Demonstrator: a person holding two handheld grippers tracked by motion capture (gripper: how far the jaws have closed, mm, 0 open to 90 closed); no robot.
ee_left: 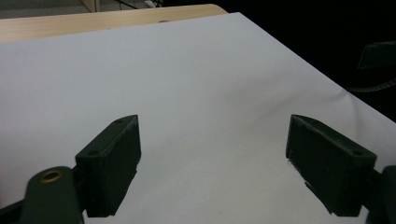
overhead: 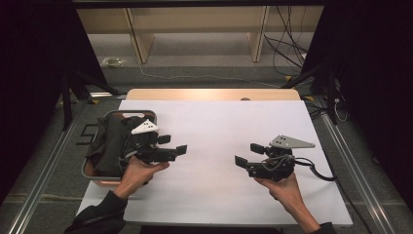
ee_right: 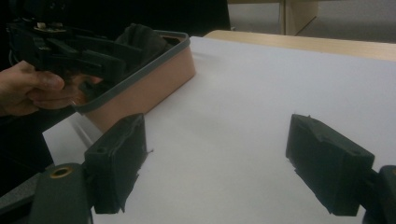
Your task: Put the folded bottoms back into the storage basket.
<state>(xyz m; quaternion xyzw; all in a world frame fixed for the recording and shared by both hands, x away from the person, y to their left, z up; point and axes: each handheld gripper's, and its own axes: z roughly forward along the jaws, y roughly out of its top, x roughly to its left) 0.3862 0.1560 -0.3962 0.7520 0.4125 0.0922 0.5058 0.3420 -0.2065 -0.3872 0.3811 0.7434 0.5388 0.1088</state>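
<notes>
Lab-style recording bay, white-covered counter (overhead: 219, 126), dark curtains (overhead: 29, 58), metal floor rails (overhead: 44, 161), loose cables (overhead: 287, 44), bare wooden shelving (overhead: 195, 29)

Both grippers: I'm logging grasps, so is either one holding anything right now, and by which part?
Nothing is held. The left gripper and right gripper both stand open over the white table cover, apart from the dark cloth in the pink basket.
</notes>
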